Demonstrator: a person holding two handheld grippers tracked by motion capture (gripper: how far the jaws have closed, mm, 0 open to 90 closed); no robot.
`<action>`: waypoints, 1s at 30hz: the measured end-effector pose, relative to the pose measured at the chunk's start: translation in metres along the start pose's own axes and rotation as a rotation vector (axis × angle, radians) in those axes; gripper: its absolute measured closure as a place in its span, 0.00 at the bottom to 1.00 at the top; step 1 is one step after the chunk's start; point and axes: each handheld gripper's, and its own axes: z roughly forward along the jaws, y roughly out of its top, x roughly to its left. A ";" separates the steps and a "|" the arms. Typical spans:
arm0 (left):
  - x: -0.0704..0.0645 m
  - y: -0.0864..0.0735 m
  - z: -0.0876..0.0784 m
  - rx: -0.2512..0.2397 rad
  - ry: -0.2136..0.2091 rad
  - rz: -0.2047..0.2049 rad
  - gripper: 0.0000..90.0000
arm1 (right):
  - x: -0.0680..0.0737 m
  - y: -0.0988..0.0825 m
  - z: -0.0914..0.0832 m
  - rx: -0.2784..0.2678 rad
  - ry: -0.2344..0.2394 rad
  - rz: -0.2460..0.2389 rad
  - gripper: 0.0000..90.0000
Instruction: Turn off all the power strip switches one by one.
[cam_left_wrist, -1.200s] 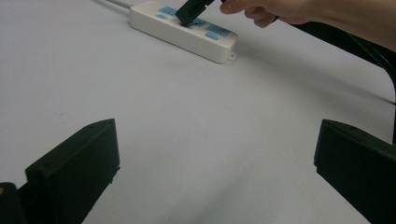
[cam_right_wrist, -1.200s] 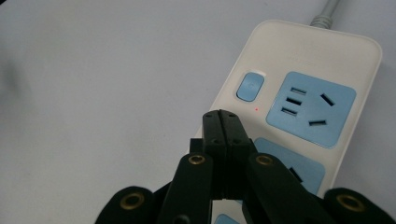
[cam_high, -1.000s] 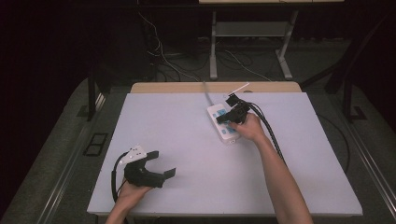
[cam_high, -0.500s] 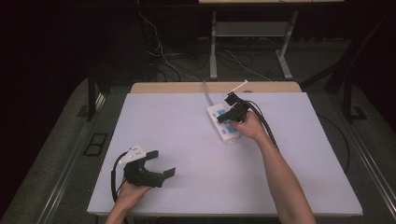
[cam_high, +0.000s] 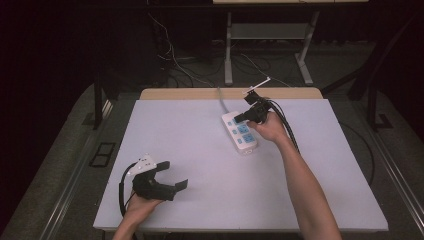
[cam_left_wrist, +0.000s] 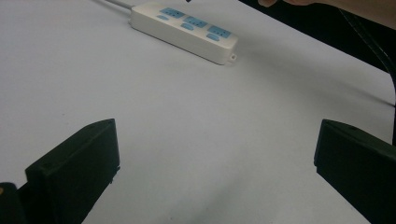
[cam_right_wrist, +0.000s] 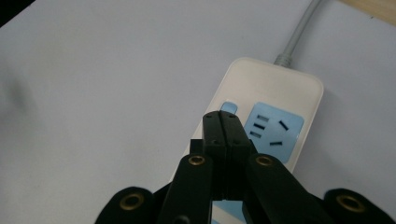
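The white power strip (cam_high: 239, 133) lies on the far half of the grey table (cam_high: 200, 150), where the right gripper (cam_high: 239, 118), jaws pressed together on nothing, hovers over its far-end switch (cam_right_wrist: 228, 107), while the left gripper (cam_high: 174, 175) rests well nearer the person, jaws wide apart.

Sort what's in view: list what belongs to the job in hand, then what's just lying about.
In the job:
- white plastic power strip with blue sockets
- its small blue switch
- right gripper, jaws shut, over that switch

Standing by:
- left gripper, jaws open, idle on the white table
- grey cord
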 end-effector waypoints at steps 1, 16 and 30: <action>0.000 0.000 0.000 0.001 -0.001 0.001 0.00 | 0.000 0.002 0.000 0.003 -0.003 0.005 1.00; 0.002 0.000 -0.001 -0.001 -0.003 -0.001 0.00 | -0.011 0.019 0.025 0.006 -0.007 0.021 1.00; 0.002 0.000 -0.001 -0.003 -0.004 -0.001 0.00 | -0.008 0.014 0.043 0.056 -0.009 0.013 1.00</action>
